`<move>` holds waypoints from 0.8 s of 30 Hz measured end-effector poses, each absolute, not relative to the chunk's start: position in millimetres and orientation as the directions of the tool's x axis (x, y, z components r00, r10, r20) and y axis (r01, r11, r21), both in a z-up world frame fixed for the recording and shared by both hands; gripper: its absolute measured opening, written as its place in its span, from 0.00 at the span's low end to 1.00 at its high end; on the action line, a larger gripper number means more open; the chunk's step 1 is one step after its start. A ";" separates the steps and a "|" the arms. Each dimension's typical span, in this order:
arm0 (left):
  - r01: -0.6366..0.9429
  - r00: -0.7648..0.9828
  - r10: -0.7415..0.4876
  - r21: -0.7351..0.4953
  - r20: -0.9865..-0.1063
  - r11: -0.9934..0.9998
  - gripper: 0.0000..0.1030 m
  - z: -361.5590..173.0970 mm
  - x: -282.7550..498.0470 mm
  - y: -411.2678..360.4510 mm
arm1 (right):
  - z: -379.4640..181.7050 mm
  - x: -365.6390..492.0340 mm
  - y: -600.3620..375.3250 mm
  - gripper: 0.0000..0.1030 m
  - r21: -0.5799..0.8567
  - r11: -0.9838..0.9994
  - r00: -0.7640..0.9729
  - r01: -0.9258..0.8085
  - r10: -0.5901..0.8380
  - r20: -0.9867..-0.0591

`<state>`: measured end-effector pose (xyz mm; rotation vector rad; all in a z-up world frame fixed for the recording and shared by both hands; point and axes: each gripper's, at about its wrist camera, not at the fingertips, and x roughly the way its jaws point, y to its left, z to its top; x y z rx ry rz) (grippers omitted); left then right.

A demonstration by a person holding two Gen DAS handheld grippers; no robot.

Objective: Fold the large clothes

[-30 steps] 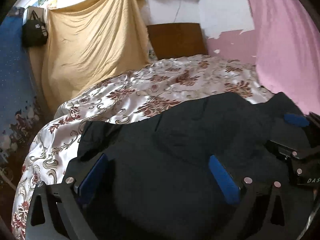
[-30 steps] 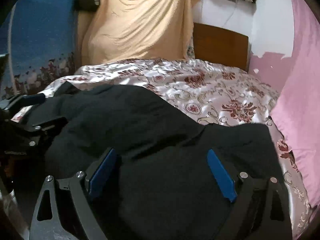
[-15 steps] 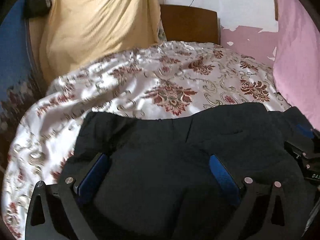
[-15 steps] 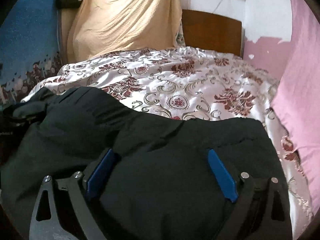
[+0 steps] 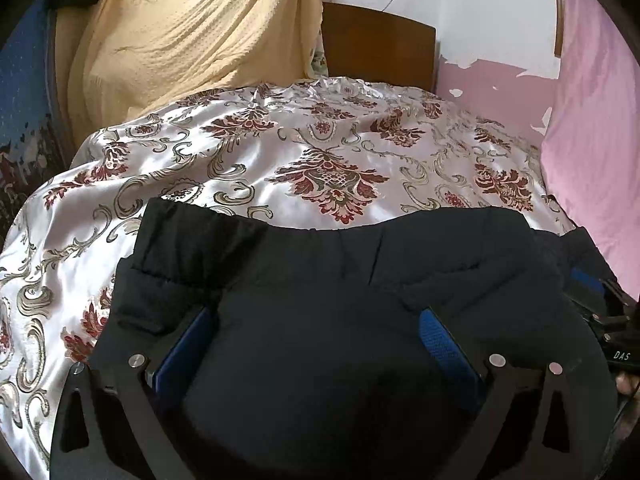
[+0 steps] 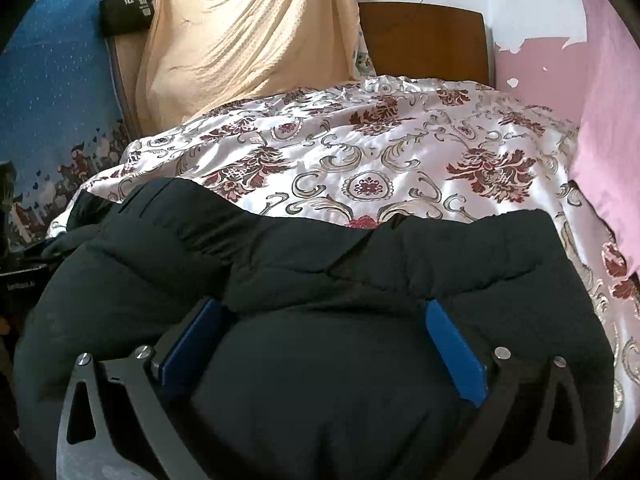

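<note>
A: Where is each wrist camera looking from?
B: Both are sitting close over the black garment (image 5: pixel 320 320), tilting down toward the headboard (image 6: pixel 424 40).
A: Sharing anything?
B: The floral bedspread (image 5: pixel 320 152) is filling both frames' middles.

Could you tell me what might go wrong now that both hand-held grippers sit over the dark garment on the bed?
1. The puffy black garment bulges between the jaws of the right hand-held gripper, which have just been opening; the fold could spring back.
2. The satin bedspread looks slippery, so the garment could slide.
3. The left hand-held gripper may snag fabric on withdrawal.
</note>
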<state>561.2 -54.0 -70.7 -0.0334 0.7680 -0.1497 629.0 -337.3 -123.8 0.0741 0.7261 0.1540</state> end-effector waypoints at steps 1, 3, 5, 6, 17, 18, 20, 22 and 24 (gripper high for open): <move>0.122 0.713 -0.149 -0.088 -0.685 0.989 1.00 -71.6 560.3 -54.0 | -124.7 629.0 -338.4 0.98 0.128 0.985 0.738 -0.116 0.171 -0.652; 0.120 0.720 -0.149 -0.090 -0.678 0.989 1.00 -72.9 559.5 -54.2 | -126.4 627.1 -339.8 0.98 0.144 0.982 0.745 -0.119 0.184 -0.642; 0.121 0.721 -0.149 -0.090 -0.677 0.989 1.00 -74.1 559.3 -54.7 | -128.6 626.4 -341.3 0.99 0.156 0.980 0.750 -0.120 0.193 -0.633; 0.120 0.720 -0.150 -0.092 -0.677 0.989 1.00 -74.2 559.0 -54.5 | -128.9 626.0 -341.6 0.99 0.158 0.980 0.750 -0.120 0.194 -0.633; 0.120 0.725 -0.159 -0.105 -0.670 0.987 1.00 -77.1 557.7 -54.5 | -135.3 628.4 -344.3 0.99 0.180 0.976 0.747 -0.120 0.209 -0.631; 0.120 0.725 -0.159 -0.104 -0.670 0.987 1.00 -77.1 557.6 -54.4 | -136.1 628.8 -344.3 0.99 0.182 0.976 0.747 -0.120 0.210 -0.631; 0.120 0.725 -0.159 -0.104 -0.670 0.987 1.00 -77.3 557.6 -54.3 | -137.0 629.9 -344.6 0.99 0.186 0.975 0.745 -0.121 0.213 -0.632; 0.120 0.727 -0.159 -0.105 -0.668 0.987 1.00 -77.2 557.9 -54.4 | -137.6 629.8 -344.5 0.99 0.190 0.974 0.745 -0.122 0.216 -0.631; 0.121 0.726 -0.160 -0.105 -0.669 0.987 1.00 -77.4 557.9 -54.2 | -138.2 629.9 -344.2 0.99 0.191 0.974 0.745 -0.122 0.217 -0.631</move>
